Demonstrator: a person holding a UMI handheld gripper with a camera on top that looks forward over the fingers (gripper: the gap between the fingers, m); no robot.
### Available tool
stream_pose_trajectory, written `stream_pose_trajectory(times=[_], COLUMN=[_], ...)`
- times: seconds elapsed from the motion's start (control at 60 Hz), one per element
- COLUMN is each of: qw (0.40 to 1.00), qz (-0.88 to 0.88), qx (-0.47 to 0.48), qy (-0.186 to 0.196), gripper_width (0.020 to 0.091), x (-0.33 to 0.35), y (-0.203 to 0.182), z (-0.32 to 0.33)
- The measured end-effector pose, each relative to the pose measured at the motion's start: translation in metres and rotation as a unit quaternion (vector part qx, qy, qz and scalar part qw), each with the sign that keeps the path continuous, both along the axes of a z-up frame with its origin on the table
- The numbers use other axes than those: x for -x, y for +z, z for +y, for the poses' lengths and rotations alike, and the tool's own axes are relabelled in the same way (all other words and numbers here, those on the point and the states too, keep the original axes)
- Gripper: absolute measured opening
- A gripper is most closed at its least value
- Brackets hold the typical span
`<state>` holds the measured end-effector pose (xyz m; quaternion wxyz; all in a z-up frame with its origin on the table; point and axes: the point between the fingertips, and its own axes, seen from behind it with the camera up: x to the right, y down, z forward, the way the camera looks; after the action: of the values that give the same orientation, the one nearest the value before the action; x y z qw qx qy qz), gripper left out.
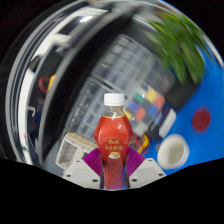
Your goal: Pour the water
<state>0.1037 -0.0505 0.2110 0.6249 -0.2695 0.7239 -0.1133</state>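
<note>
Red-filled clear plastic bottle with white cap (pixel 114 140) clamped low between gripper (pixel 113 170) pads, likely weighty, smooth and slightly squeezable, best held firmly mid-body for pouring.

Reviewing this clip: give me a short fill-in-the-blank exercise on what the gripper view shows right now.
1. The bottle standing between the gripper fingers holds a liquid coloured ____.
2. The bottle's cap is coloured ____.
3. Beyond the bottle, past the Rubik's cube, stands a plant with leaves coloured ____.
4. Beside the white cup, the surface is coloured ____.

Missing words: red; white; green; blue.
</note>
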Motion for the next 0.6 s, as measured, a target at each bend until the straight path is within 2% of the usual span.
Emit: stream_pose_trajectory(times=[0.133,0.283,0.4,0.6], qw=[0.971,0.912,0.886,0.869], qz=[-0.051,-0.070,-0.056,-0.007], qx=[0.234,0.402,0.458,0.494], qy=[-0.013,-0.038,-0.040,-0.009], gripper_width=[0.0304,0.0304,0.0304,0.0303], x=[-0.007,-0.007,-0.005,-0.012], y=[0.052,0.075,0.051,-0.034], z=[-0.047,-0.114,-0.160,-0.202])
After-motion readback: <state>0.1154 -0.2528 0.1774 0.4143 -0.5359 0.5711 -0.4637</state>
